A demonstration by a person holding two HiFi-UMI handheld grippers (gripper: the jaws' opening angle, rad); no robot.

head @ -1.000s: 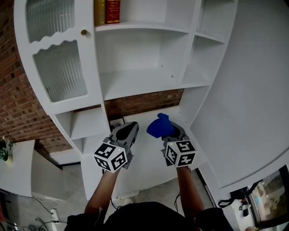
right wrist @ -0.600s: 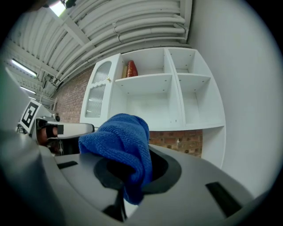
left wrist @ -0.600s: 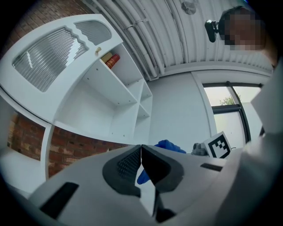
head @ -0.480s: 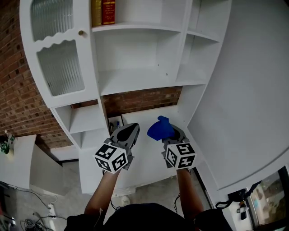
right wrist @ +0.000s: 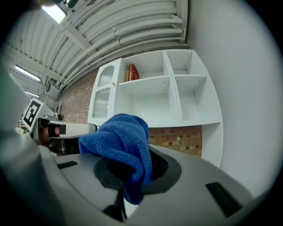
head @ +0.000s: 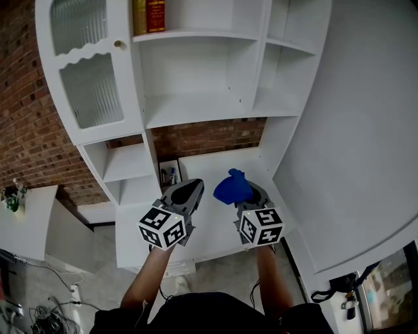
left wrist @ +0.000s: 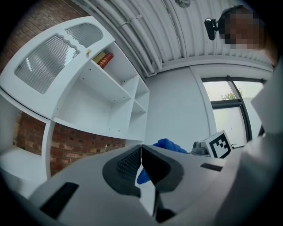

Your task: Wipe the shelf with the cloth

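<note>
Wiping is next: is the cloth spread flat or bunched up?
Bunched. The cloth sits wadded in the jaws of the right gripper, a fold drooping down; no flat face shows.

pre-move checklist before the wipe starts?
1. Cloth gripped in right tongs: ok.
2. Left tongs shut, empty: ok.
3. Cloth touching the shelving: not ok, held short of it.
4. Middle shelf bare: ok.
5. Books above it, out of the path: ok.
6. Glass door shut: ok.
</note>
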